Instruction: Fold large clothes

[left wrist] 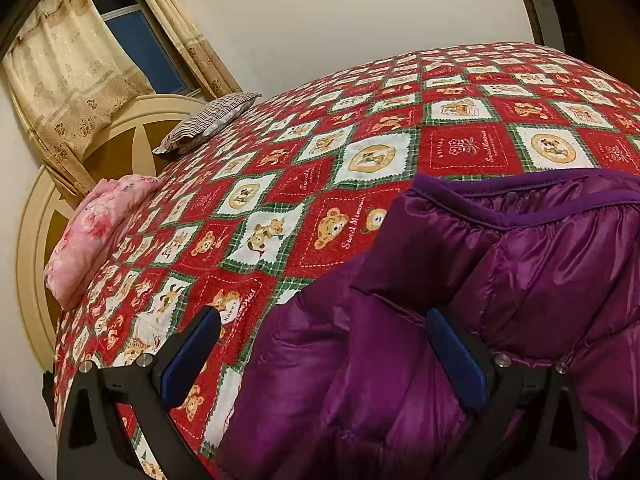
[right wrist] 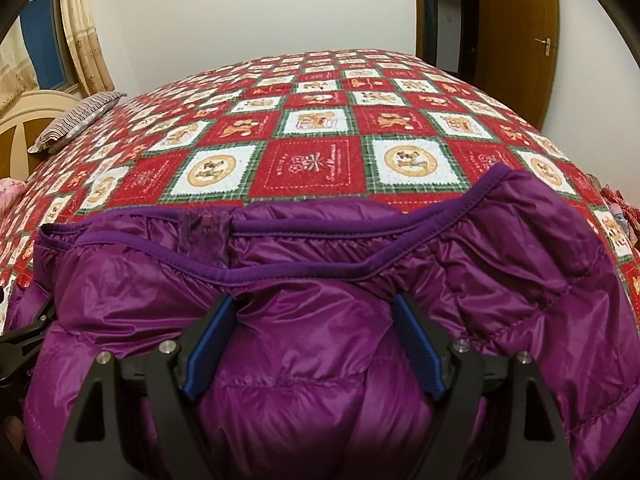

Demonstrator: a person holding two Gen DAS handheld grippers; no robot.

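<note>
A shiny purple puffer jacket (right wrist: 320, 292) lies bunched on the near part of a bed; its darker trimmed hem runs across the far side. In the left wrist view the jacket (left wrist: 500, 280) fills the lower right. My left gripper (left wrist: 324, 320) is open, its left blue pad (left wrist: 188, 356) over the bedspread and its right pad (left wrist: 456, 364) over the jacket's left edge. My right gripper (right wrist: 316, 308) is open wide, its pads either side of a puffed fold at the jacket's middle. Neither grips the fabric.
The bed carries a red, green and white teddy-bear bedspread (right wrist: 312, 120). A striped pillow (left wrist: 208, 120) and a pink folded quilt (left wrist: 96, 232) lie by the cream headboard (left wrist: 36, 240) at left. A wooden door (right wrist: 516, 24) stands at far right.
</note>
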